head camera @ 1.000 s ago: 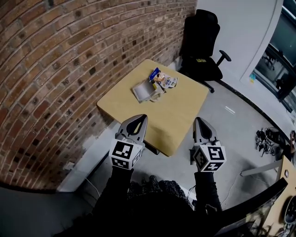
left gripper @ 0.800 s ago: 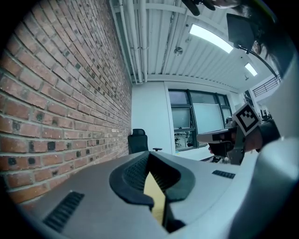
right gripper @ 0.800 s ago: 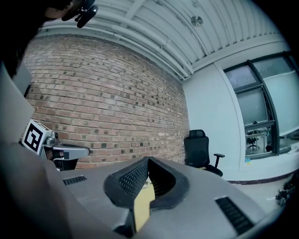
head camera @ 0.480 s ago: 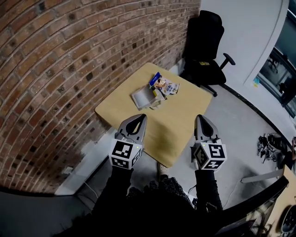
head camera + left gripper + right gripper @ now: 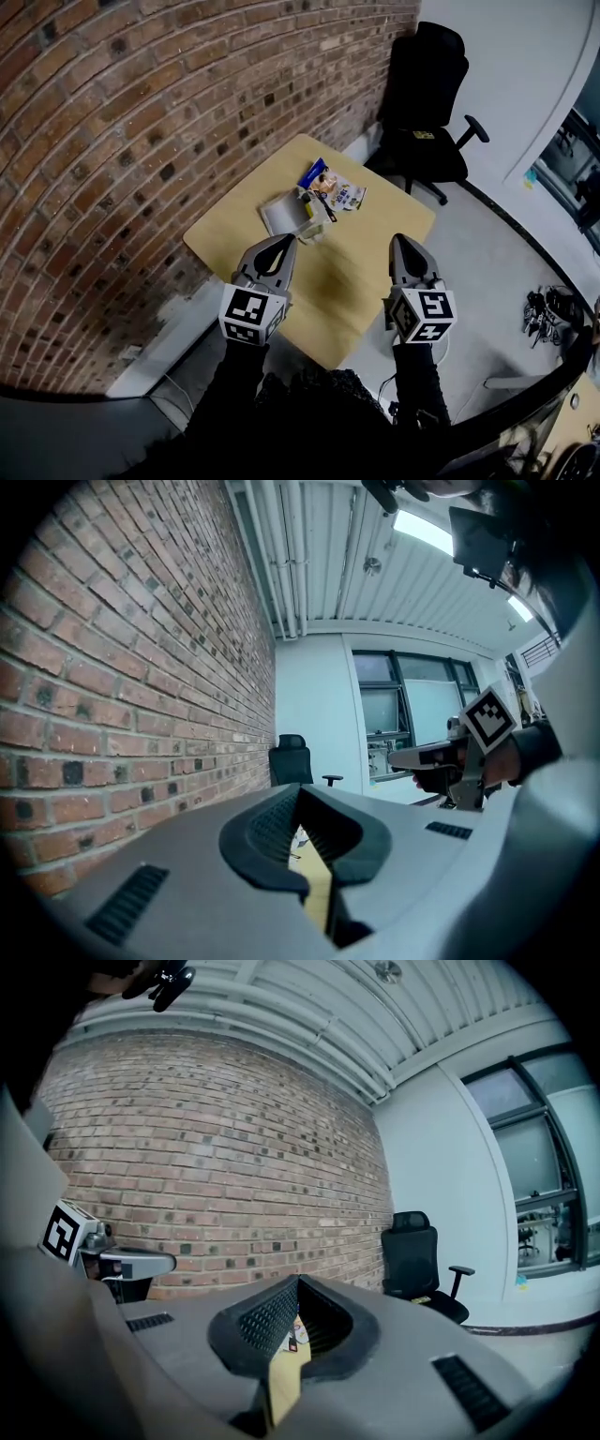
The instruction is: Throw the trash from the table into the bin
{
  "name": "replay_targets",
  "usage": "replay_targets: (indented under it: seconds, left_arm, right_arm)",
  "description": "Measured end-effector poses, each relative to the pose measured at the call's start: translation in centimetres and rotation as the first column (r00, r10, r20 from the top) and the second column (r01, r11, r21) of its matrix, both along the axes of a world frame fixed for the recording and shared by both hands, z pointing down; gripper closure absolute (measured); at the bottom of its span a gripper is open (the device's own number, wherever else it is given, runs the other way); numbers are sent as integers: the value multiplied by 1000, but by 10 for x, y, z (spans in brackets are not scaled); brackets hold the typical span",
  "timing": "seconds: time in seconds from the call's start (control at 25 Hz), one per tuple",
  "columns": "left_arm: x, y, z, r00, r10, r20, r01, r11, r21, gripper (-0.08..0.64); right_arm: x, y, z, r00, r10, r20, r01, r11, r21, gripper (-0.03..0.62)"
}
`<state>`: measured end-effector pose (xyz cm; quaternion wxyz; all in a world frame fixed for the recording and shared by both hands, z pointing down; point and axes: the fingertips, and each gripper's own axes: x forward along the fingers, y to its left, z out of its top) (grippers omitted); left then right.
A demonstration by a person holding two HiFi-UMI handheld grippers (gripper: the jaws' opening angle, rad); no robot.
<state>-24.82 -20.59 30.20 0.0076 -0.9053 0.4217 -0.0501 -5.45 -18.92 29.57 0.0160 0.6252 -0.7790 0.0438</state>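
A heap of trash lies on the far part of the light wooden table: a white crumpled bag, a blue snack packet and a printed wrapper. My left gripper hangs over the table's near left part, short of the heap, its jaws together and empty. To the right, my right gripper is level with it over the table's near right edge, also shut and empty. Between the right jaws' hollows a bit of the wrappers shows. No bin is in view.
A brick wall runs along the table's left side, with a white strip at its foot. A black office chair stands behind the table. Small dark items lie on the grey floor at right.
Both grippers have come forward side by side over the table's near edge, and the table and trash now sit closer in the head view. The jaws have stayed as they were.
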Motion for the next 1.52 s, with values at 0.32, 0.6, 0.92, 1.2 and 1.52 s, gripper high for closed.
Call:
replay_targets:
  seconds: [0.32, 0.6, 0.92, 1.2, 1.52]
  left_arm:
    - [14, -45, 5, 1000, -15, 0, 15, 1000, -18, 552]
    - [32, -79, 6, 1000, -17, 8, 17, 999, -29, 552]
    - [43, -105, 19, 999, -35, 31, 37, 998, -52, 552]
    - [42, -120, 29, 997, -63, 39, 66, 995, -74, 552]
    - [42, -132, 38, 995, -80, 57, 85, 991, -98, 552]
  right_arm:
    - [12, -59, 15, 999, -31, 14, 31, 999, -33, 581]
    - [24, -99, 23, 999, -47, 24, 48, 998, -48, 581]
    - [39, -134, 48, 998, -52, 40, 56, 993, -101, 581]
    - [40, -162, 69, 997, -67, 43, 73, 987, -143, 581]
    - [32, -189, 100, 989, -116, 95, 135, 965, -226, 531]
